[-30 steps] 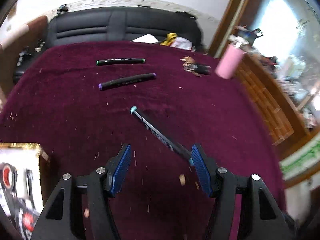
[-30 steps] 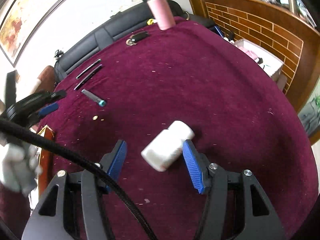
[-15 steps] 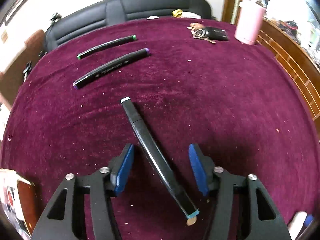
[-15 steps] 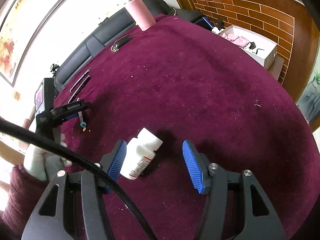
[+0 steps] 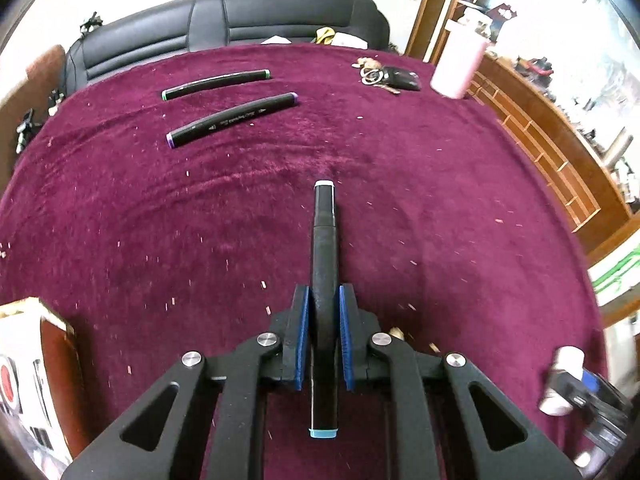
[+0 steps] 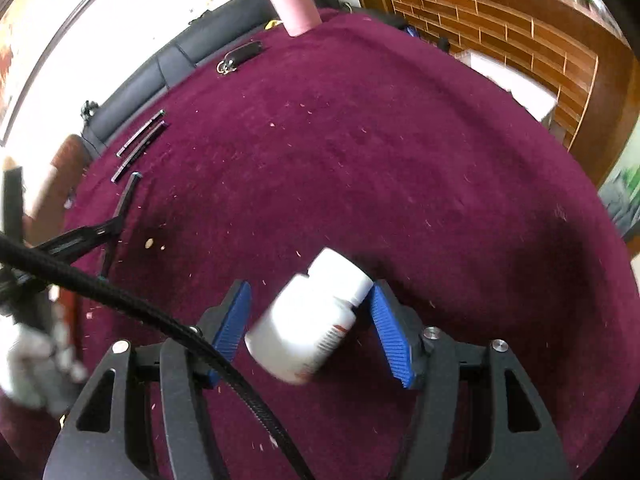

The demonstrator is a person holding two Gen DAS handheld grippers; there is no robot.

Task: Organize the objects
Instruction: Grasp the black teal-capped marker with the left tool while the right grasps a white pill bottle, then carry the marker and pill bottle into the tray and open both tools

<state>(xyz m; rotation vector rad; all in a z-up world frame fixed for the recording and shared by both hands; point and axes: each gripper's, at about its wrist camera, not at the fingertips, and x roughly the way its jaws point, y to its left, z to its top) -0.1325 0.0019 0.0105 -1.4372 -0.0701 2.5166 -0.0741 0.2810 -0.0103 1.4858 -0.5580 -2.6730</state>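
My left gripper (image 5: 324, 296) is shut on a black marker (image 5: 325, 240) with a blue end cap. The marker points straight ahead over the maroon cloth (image 5: 440, 200), gripped near its middle. A green-capped marker (image 5: 216, 84) and a purple-capped marker (image 5: 232, 120) lie side by side at the far left. My right gripper (image 6: 311, 286) hovers around a white bottle (image 6: 312, 320) lying on the cloth. Its jaws are opening: the bottle's cap sits close to the right finger, and the left pad stands clear of the bottle.
A key bunch with a black pouch (image 5: 386, 78) and a pink tumbler (image 5: 460, 66) stand at the far right. A printed box (image 5: 24, 360) sits at the near left edge. A black sofa (image 5: 224, 28) runs behind the table, and a wooden brick-pattern cabinet (image 6: 520, 40) is on the right.
The left jaws closed onto the marker, which swung from slanting to straight ahead between the pads. The bottle now sits nearer the right gripper's right finger than before.
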